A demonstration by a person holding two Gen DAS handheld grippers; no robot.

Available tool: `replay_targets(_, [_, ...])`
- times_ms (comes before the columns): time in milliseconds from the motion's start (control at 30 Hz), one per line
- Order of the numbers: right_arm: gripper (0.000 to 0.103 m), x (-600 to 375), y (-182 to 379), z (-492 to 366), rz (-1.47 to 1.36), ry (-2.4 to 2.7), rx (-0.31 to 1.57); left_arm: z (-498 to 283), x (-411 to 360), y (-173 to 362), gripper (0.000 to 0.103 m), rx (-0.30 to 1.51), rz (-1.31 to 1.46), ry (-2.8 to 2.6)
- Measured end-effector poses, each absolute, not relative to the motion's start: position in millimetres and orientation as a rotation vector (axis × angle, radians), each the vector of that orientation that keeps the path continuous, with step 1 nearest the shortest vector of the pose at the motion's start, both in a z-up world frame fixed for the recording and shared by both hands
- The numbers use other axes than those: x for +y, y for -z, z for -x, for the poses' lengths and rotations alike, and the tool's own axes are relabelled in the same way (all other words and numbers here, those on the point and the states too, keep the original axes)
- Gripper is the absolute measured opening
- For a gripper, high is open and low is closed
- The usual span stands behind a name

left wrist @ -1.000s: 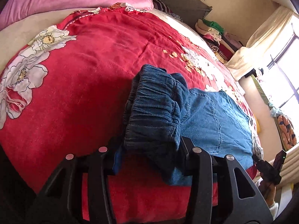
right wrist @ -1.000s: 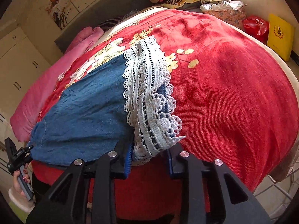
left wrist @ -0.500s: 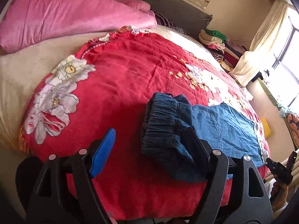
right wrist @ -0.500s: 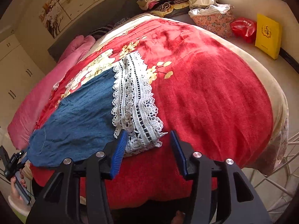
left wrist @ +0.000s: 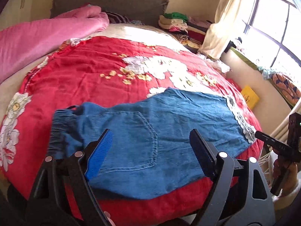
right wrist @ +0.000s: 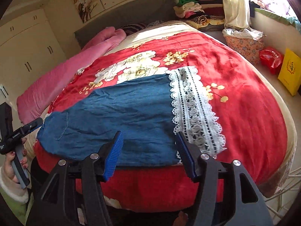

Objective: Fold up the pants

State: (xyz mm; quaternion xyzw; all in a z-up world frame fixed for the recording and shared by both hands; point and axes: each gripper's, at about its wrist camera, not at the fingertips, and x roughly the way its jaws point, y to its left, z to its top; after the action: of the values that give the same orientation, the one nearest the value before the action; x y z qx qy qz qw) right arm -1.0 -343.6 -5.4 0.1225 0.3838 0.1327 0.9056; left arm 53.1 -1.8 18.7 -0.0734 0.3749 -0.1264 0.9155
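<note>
Both of my claws are spread and holding nothing: the left claw (left wrist: 150, 154) and the right claw (right wrist: 148, 152) have just been opening, and each now hangs above the near edge of the bed (right wrist: 254, 98) with only air between its pads. The pants (left wrist: 160, 124) lie flat on the red flowered blanket (left wrist: 84, 79), stretched sideways along the near edge, with the gathered elastic waistband (left wrist: 62, 130) toward my left hand and the white lace hem (right wrist: 193, 109) toward my right. From my left camera I see a back pocket (left wrist: 139, 137) facing up, and it looks to me as if the two legs are already laid one on top of the other (I cannot make out the lower layer clearly). This is thin, washed denim, so I judge it light and limp; it will sag and drape from any single pinch instead of holding its shape, and the soft blanket underneath may catch in my pads if I dig too deep. The lace is the delicate part and could snag, so I would take hold just inside it, on the denim. The waistband is thicker and bunchy, giving the surest hold. For the next fold I would pinch both near-edge corners of one end together.
</note>
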Motion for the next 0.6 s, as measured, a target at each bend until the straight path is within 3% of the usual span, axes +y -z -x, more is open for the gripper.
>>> replay_targets(367, [0.064, -325.2, 53.5, -20.4, -0.259, -0.276, 0.934, -83.0, -21.6, 48.2, 0.076, 0.928, 0.038, 0.215])
replay_targets(600, [0.07, -336.8, 37.7, -6.2, -0.325, -0.292, 0.857, -75.8, -25.9, 32.8, 0.077, 0.904, 0.045, 0.248])
